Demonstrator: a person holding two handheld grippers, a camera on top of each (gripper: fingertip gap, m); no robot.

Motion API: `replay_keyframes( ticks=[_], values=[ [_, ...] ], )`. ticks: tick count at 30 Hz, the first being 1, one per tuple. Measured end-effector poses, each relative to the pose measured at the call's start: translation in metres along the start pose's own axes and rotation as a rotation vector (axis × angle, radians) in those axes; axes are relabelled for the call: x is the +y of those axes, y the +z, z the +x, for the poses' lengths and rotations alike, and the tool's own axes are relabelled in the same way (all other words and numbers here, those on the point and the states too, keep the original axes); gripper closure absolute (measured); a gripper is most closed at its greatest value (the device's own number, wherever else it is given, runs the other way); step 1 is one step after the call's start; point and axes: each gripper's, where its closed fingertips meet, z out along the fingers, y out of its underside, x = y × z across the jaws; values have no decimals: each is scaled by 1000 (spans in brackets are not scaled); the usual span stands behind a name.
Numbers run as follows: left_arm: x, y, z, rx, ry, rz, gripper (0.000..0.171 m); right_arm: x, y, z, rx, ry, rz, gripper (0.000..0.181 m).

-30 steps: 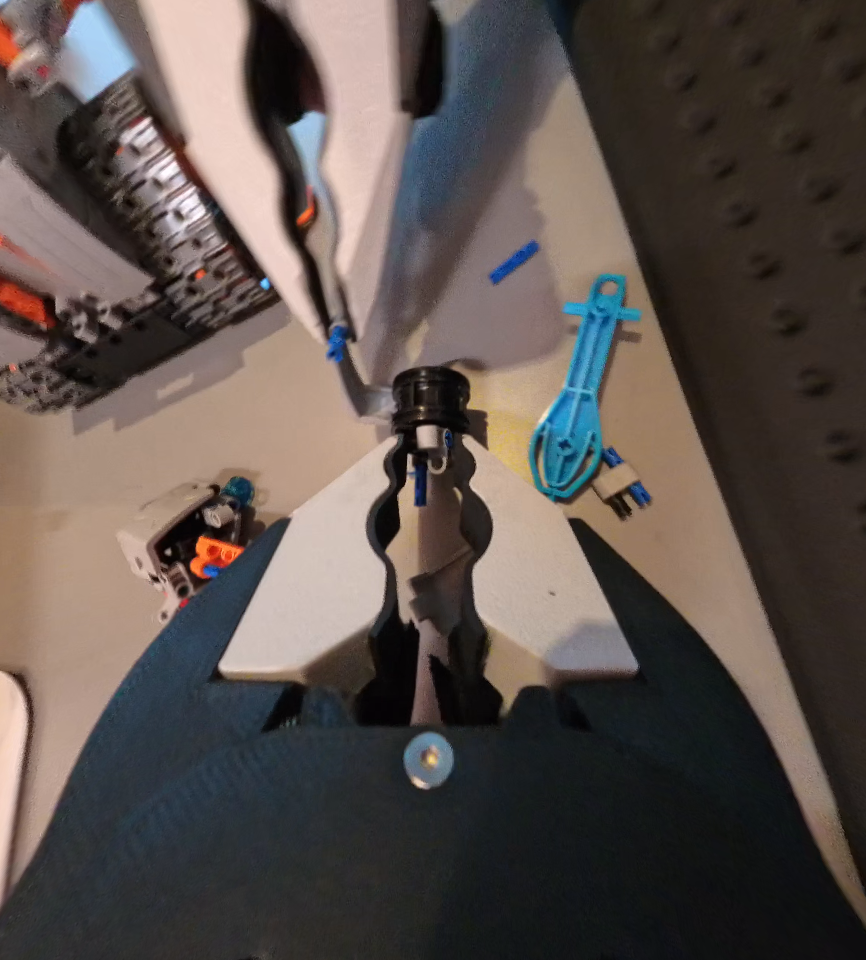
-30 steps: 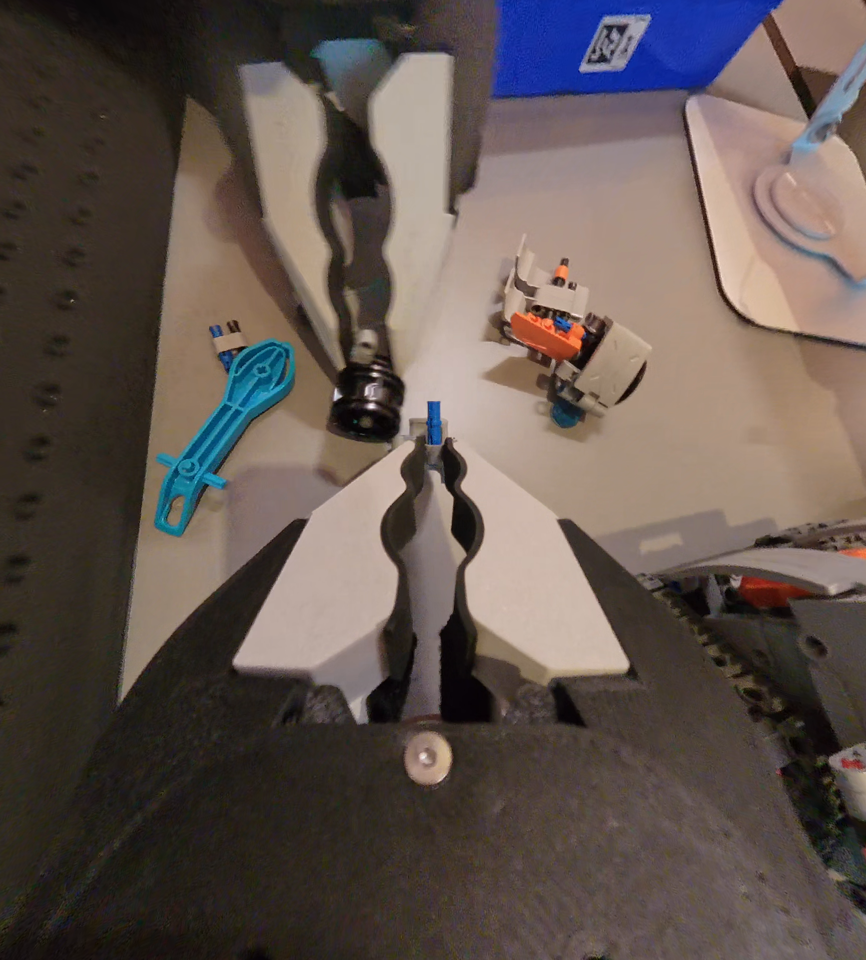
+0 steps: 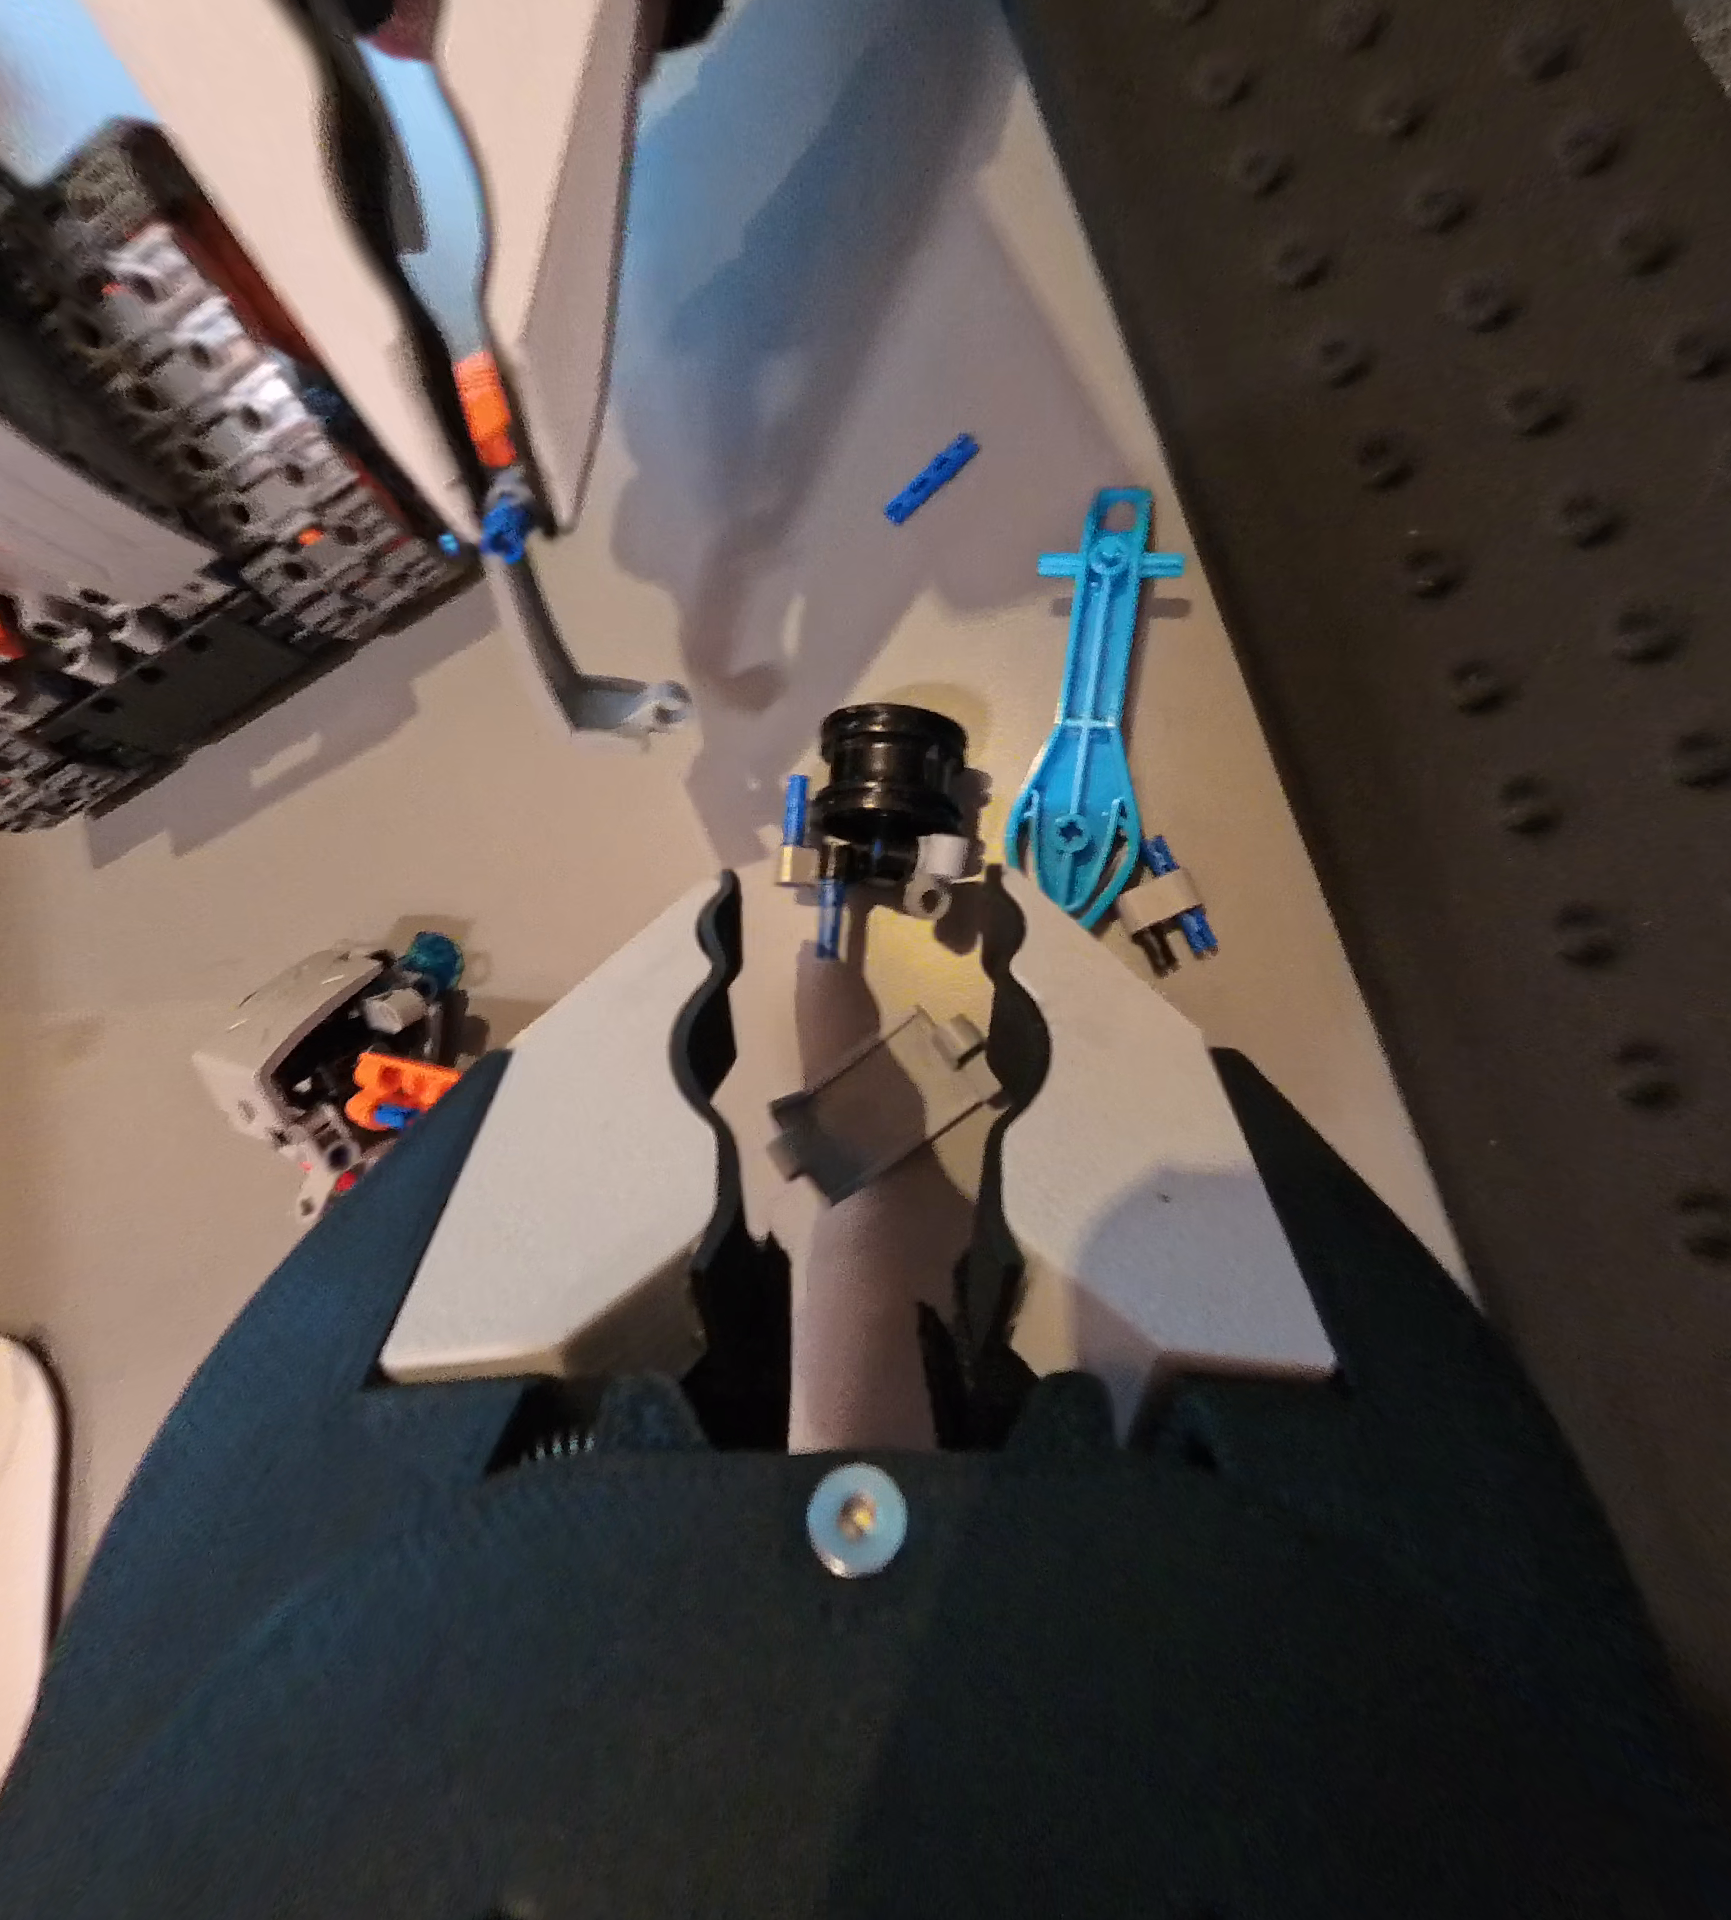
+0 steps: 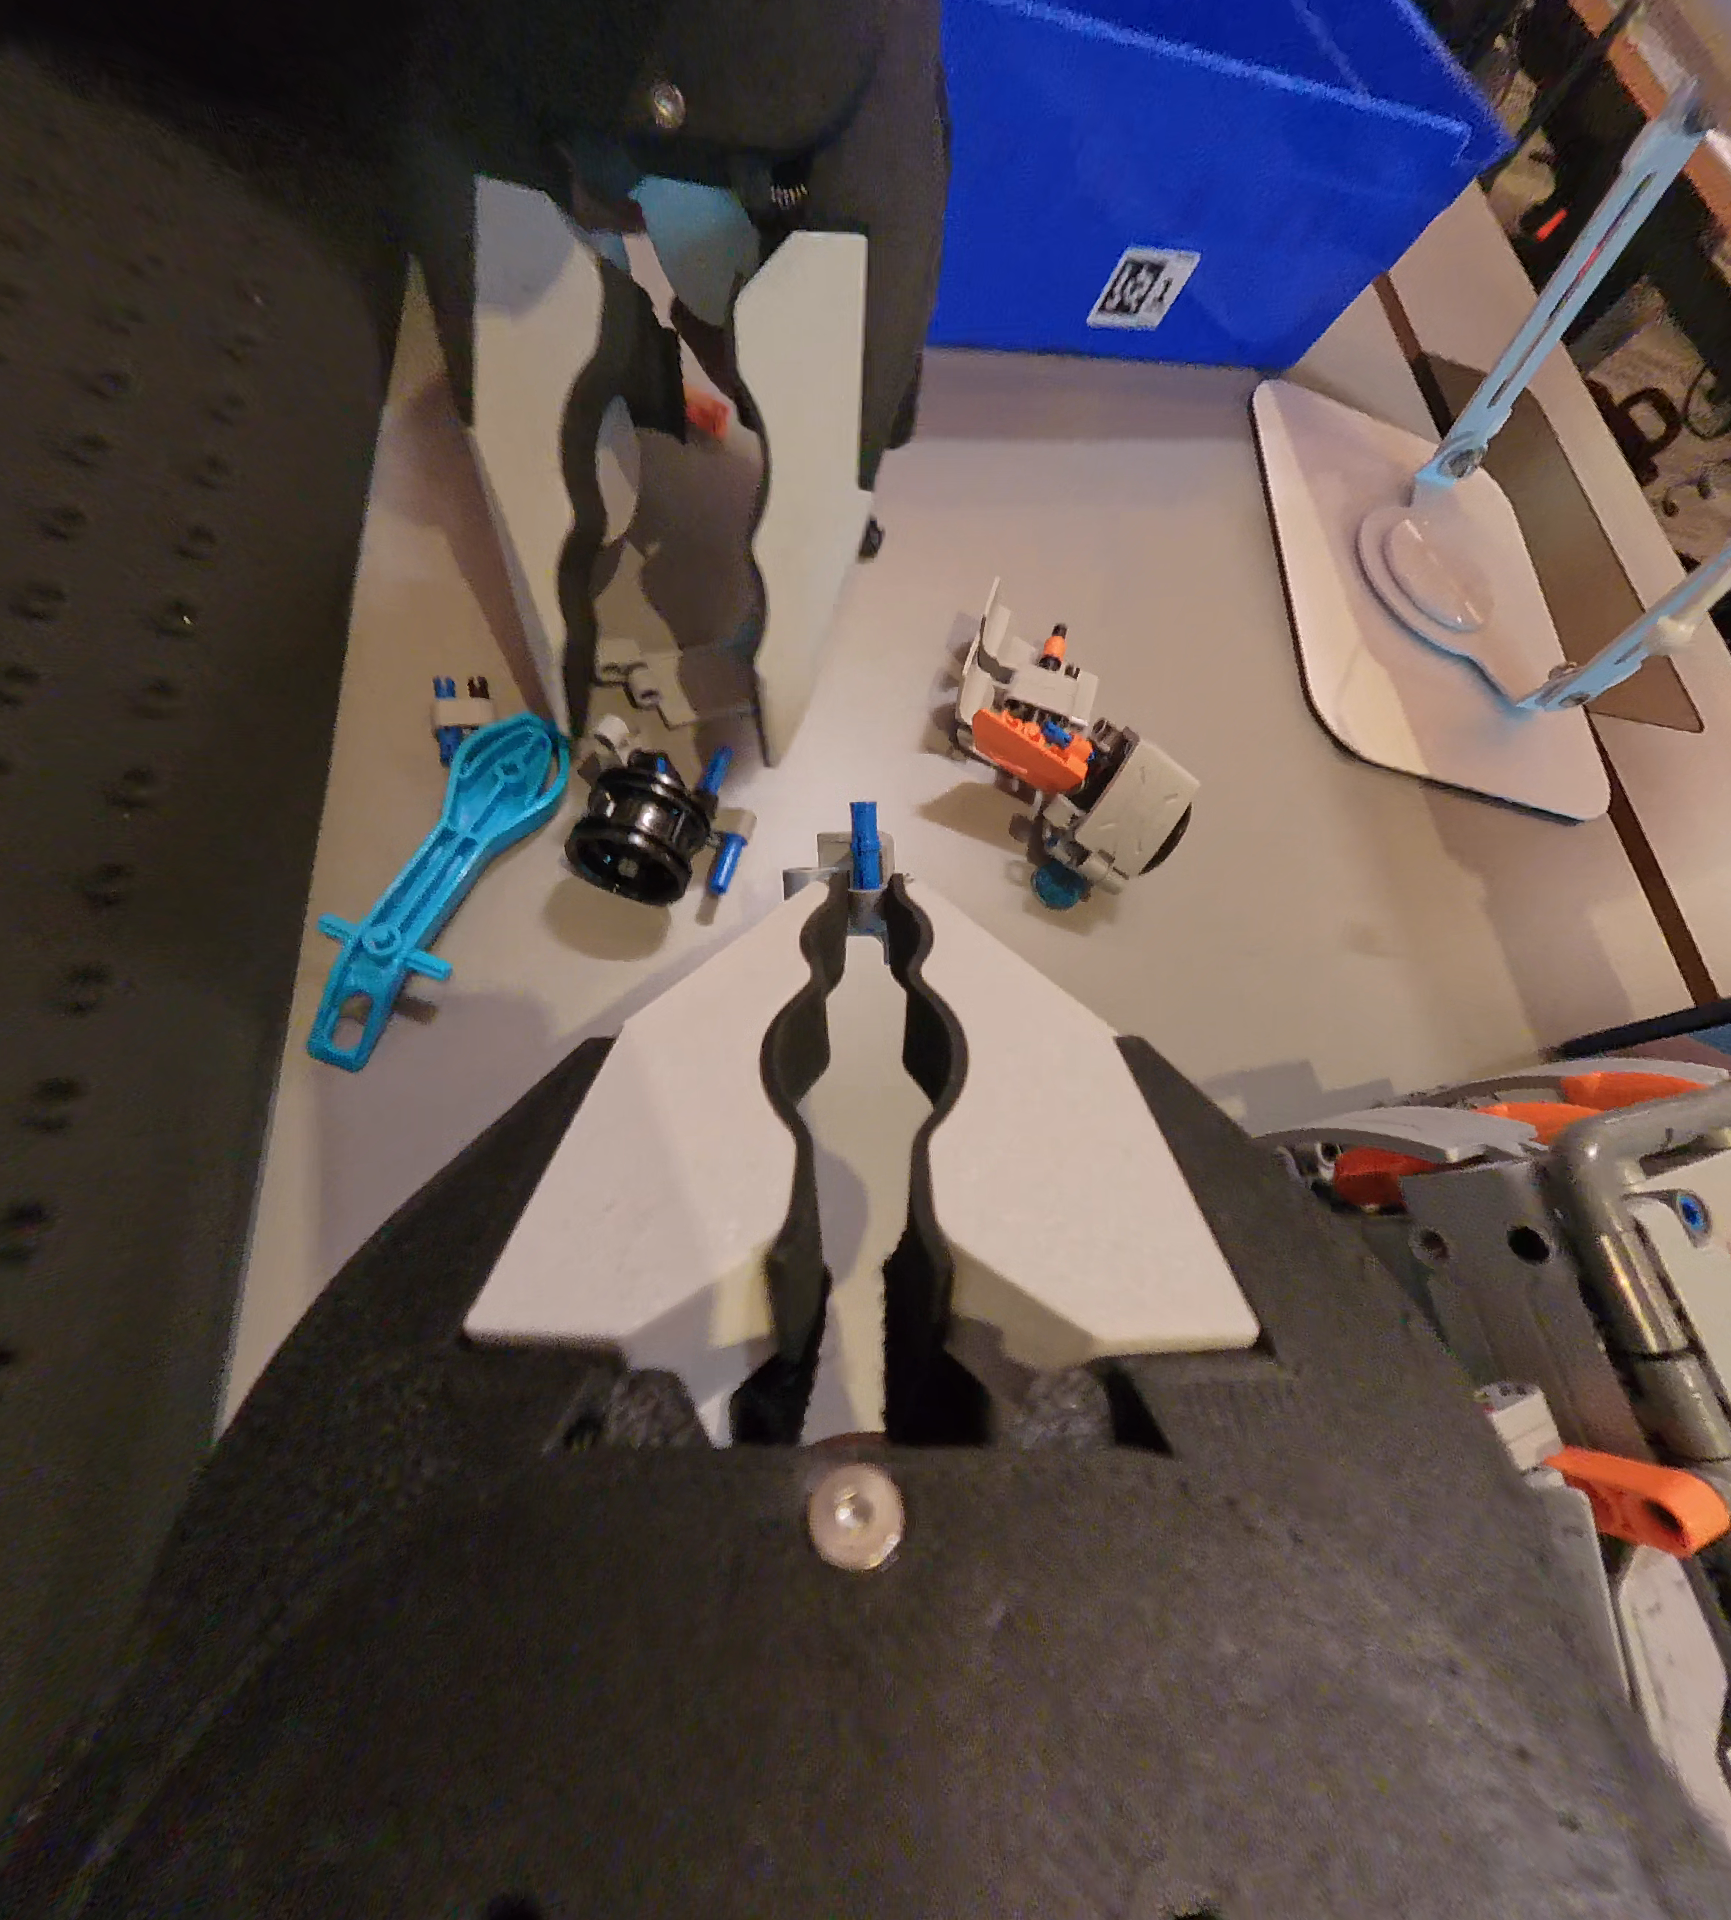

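Observation:
My left gripper is open just behind a black wheel hub with grey and blue pins, which lies on the table. A flat grey panel piece sits between its open fingers. My right gripper is shut on a small grey bent piece with a blue pin and holds it above the table. In the right wrist view the left gripper stands open behind the hub. In the left wrist view the right gripper hangs at the upper left with the grey piece.
A light blue separator tool and a small grey connector lie right of the hub. A grey-orange subassembly, a large grey-black model, a blue bin, a white lamp base and a dark dimpled mat surround the table. Some 8 centimeters of space lies between my two pairs of fingers. From the left gripper's tips to the grey-orange subassembly is close to 9 centimeters. Look for it in the left wrist view too.
My left gripper was shut on the hub's pin end; it has opened and the hub lies free. My right gripper has drawn back with the grey piece.

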Motion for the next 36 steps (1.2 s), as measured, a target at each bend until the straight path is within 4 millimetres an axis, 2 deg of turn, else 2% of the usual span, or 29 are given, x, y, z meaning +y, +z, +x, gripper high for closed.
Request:
replay_keyframes(
  ticks=[3,6,10,13,16,20,21,24,28,36],
  values=[
    [-12,-12,-12,-26,-72,98,128,-8,-4,1,-5,15,50,177],
    [-14,-16,-25,-74,-121,124,131,-10,-6,2,8,4,52,177],
    [-9,-10,-16,-21,-124,85,127,-10,-7,3,18,1,56,177],
    [-15,-7,-17,-37,-115,103,124,-12,-5,1,3,14,71,177],
    [-24,-10,-34,-121,-151,149,130,-14,-3,-1,1,9,82,177],
    [-29,-14,-42,-122,-220,216,145,-20,-2,-3,-2,0,108,177],
    [-31,-15,-41,-107,-224,234,153,-21,-2,-2,9,-9,109,177],
    [-33,-12,-40,-94,-228,242,160,-25,-3,-2,17,-16,129,177],
    [-31,-7,-43,-119,-226,221,166,-24,-3,-1,22,-19,127,176],
    [-35,-16,-53,-142,-279,279,169,-25,-8,4,45,-14,132,176]
  ],
)
